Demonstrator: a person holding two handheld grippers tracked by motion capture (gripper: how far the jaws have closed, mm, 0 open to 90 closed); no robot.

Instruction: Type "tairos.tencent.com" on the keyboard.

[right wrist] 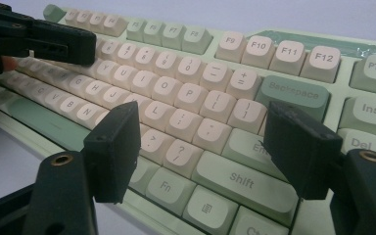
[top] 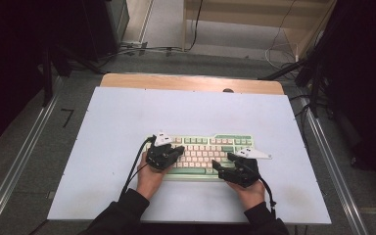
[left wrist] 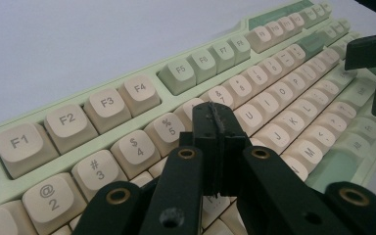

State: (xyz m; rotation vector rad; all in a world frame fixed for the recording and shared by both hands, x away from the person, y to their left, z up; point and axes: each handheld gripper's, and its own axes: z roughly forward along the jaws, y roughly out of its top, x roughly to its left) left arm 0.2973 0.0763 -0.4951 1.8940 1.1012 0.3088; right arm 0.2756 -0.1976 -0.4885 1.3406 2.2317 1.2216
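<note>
Keyboard (top: 203,155) under both claws, left claw (left wrist: 219,128) clenched over number row, right claw (right wrist: 210,147) released above Shift.

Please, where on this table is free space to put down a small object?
The white table is bare beyond the keyboard, to its far edge, and along its left and right sides. The near middle is crowded: both hands with tongs are over the keyboard.

A pale lavender-white table top (top: 117,117) rests on a wooden table whose edge (top: 191,81) shows along the far side. A mint-green keyboard (top: 235,139) with cream keys lies flat on it, toward the near edge, roughly centred.
</note>
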